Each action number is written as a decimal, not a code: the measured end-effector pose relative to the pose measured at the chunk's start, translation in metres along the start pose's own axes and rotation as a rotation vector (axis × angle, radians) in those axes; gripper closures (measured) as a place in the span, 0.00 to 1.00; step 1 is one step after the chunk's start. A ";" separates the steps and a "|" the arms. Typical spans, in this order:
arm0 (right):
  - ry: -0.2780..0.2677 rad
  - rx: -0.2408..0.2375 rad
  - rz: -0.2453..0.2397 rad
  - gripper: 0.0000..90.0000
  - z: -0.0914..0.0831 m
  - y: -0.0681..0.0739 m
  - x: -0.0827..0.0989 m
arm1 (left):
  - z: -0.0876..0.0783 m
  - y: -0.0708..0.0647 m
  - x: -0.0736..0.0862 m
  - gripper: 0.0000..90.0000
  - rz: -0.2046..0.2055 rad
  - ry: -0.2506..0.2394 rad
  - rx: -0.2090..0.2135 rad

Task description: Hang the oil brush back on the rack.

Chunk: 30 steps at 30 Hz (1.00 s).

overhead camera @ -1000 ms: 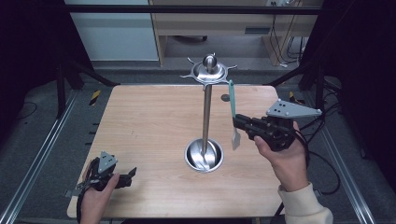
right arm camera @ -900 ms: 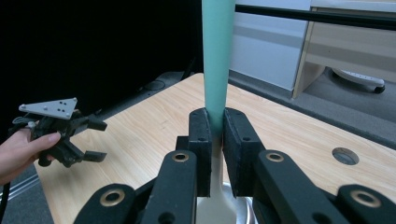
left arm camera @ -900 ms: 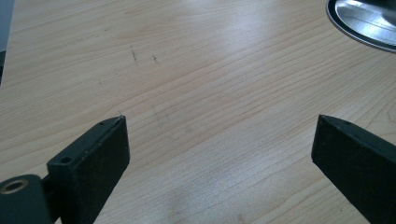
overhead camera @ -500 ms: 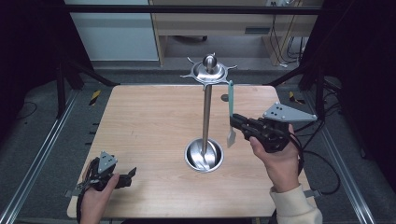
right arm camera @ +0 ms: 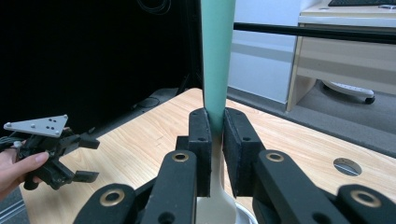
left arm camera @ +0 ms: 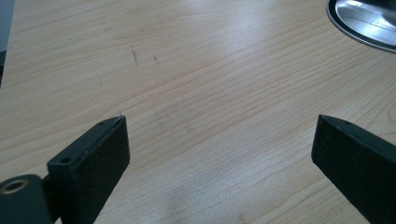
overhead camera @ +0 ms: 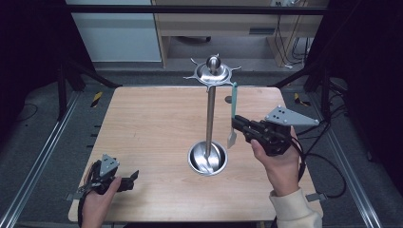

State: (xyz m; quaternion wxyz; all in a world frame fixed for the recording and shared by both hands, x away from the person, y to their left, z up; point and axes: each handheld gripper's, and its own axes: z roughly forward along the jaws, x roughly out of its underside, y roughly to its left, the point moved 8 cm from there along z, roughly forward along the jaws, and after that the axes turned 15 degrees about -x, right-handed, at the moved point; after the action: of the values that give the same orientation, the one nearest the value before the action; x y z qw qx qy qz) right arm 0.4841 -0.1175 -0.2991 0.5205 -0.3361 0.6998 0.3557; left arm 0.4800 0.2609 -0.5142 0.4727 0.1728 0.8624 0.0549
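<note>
My right gripper (overhead camera: 236, 121) is shut on a utensil (overhead camera: 233, 113) with a teal handle and a pale blade, held upright just right of the metal stand's pole (overhead camera: 209, 121). In the right gripper view the teal handle (right arm camera: 217, 60) rises between the two pads (right arm camera: 201, 140) and the pale blade hangs below them. The stand has a round steel base (overhead camera: 207, 158) and a spiked hanging ring (overhead camera: 212, 73) on top. My left gripper (overhead camera: 132, 179) rests at the table's near left corner, open with nothing between its jaws; its fingers (left arm camera: 95, 156) frame bare wood.
The wooden table (overhead camera: 147, 123) has a small round hole (overhead camera: 228, 99) near its far right. Dark frame rails run along both sides. A desk and cables stand beyond the far edge. The stand's base rim (left arm camera: 364, 23) shows at the left gripper view's top right.
My right gripper has shifted slightly left and away with the utensil, bringing it closer to the stand's pole. The left gripper has stayed put.
</note>
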 end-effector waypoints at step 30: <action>0.009 0.016 -0.002 0.91 0.004 -0.001 -0.001 | 0.000 0.001 0.000 0.04 -0.001 -0.002 -0.003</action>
State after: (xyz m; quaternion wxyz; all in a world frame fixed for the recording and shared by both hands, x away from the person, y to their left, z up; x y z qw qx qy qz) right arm 0.4872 -0.1143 -0.2993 0.5205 -0.3343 0.7044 0.3481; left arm 0.4802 0.2613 -0.5139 0.4739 0.1718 0.8619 0.0558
